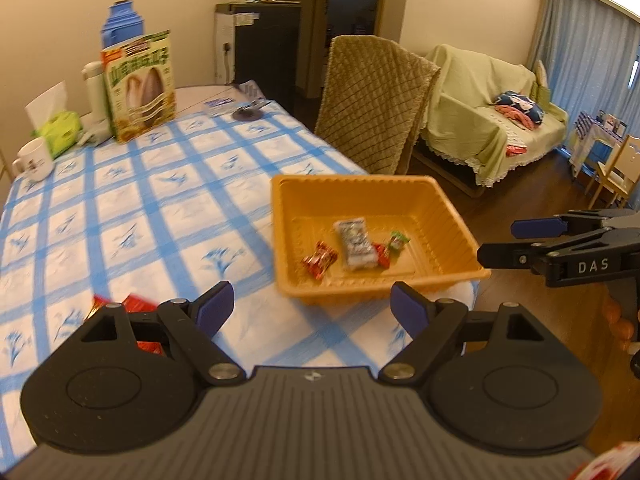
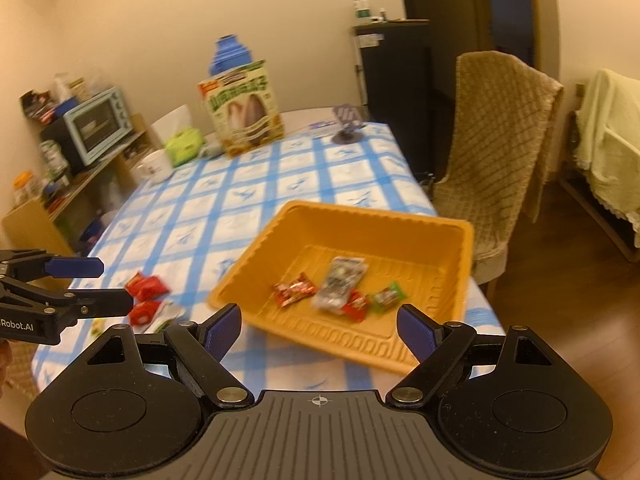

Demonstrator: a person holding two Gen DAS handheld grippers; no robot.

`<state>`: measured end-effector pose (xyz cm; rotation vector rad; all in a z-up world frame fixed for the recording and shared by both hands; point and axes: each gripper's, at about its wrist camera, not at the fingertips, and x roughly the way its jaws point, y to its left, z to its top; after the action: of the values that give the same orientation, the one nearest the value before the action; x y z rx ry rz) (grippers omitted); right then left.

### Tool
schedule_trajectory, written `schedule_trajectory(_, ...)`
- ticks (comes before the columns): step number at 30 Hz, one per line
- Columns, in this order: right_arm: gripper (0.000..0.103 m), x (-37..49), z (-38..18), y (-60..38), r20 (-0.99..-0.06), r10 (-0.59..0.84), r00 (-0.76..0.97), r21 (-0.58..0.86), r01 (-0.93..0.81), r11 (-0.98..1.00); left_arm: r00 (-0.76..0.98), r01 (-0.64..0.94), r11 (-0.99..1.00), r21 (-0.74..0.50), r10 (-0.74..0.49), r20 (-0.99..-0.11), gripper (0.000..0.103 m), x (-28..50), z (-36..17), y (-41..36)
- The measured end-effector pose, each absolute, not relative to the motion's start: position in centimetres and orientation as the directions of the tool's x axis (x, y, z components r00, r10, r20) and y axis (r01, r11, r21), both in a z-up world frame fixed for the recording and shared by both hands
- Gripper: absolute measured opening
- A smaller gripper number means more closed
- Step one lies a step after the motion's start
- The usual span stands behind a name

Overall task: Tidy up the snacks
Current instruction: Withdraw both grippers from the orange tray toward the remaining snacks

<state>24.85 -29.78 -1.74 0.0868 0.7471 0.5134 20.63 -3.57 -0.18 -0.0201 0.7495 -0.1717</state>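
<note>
An orange plastic tray (image 1: 440,204) (image 2: 280,240) sits near the table's corner. Inside lie a grey snack packet (image 1: 354,242) (image 2: 340,282), red wrapped candies (image 1: 319,260) (image 2: 294,289) and a green candy (image 1: 398,241) (image 2: 386,296). More red snack packets (image 2: 147,289) (image 1: 136,304) lie on the cloth left of the tray. My left gripper (image 1: 312,308) (image 2: 108,286) is open and empty, just short of the tray. My right gripper (image 2: 318,332) (image 1: 500,242) hovers over the tray's near edge, open, nothing between its fingers.
The table wears a blue-checked cloth (image 1: 140,208). At its far end stand a sunflower-seed box (image 1: 140,84), a mug (image 1: 34,158), a tissue pack (image 1: 60,126) and a blue container (image 1: 122,20). A covered chair (image 1: 372,100) stands beside the table; a shelf with a toaster oven (image 2: 98,124) is left.
</note>
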Motion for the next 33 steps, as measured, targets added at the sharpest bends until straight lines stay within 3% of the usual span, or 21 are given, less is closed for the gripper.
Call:
schedule_trajectory(20, 0.085, 21.8, -5.9, -21.7, -0.697, 0.570, 0.435, 0.303, -0.542, 0.784, 0.631, -0.045, 0.994, -0.100, -0.049, -0.774, 0.082, 14.5, -4.9, 3.3)
schedule_trajectory(33, 0.085, 21.9, -8.3, -14.8, -0.729, 0.580, 0.362, 0.305, -0.588, 0.749, 0.604, -0.134, 0.988, -0.080, 0.017, -0.797, 0.074, 13.2, -6.4, 9.0)
